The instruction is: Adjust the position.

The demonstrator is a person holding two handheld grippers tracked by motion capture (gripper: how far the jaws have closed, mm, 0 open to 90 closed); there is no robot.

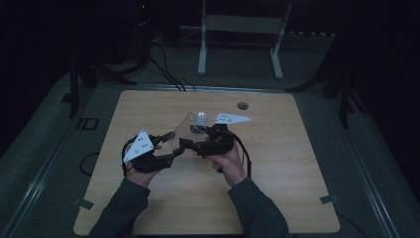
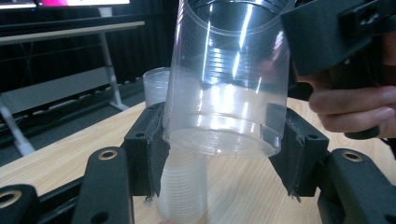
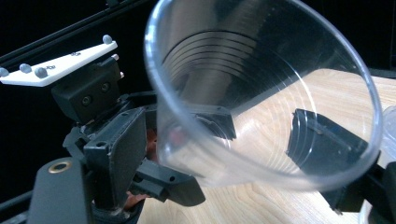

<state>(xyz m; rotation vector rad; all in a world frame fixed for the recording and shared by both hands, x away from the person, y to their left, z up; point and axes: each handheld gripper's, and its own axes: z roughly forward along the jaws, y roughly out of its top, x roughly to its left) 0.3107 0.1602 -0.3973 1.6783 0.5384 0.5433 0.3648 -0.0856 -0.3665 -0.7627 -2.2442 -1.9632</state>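
Black padded jaws of the left gripper (image 2: 219, 144) clench the narrow base of a clear plastic cup (image 2: 229, 79), one pad pressed on each side of its lower wall. Seen along these jaws, the cup is thin-walled, tapered and ringed with fine ribs near its base and rim; it holds nothing, and the wood grain shows through it. Its wide mouth tilts away toward the right gripper (image 3: 219, 140).

Along the right gripper's jaws, the cup's round rim opens toward the camera, and one dark pad stands at each side of the wall; whether those pads press on the plastic cannot be told, though they stand wide.

Behind the held cup, a stack of clear cups (image 2: 156, 86) rests on the table. A second ribbed stack (image 2: 184, 186) shows through the cup's base, low between the jaws.

From above, the cup (image 1: 185, 130) hangs over the middle of the pale wooden table (image 1: 277, 163), bridging the two grippers. Both of the person's forearms enter from the near edge, the left hand (image 1: 141, 171) and right hand (image 1: 230, 161) gripping the black handles, each topped by a grey three-cornered plate.
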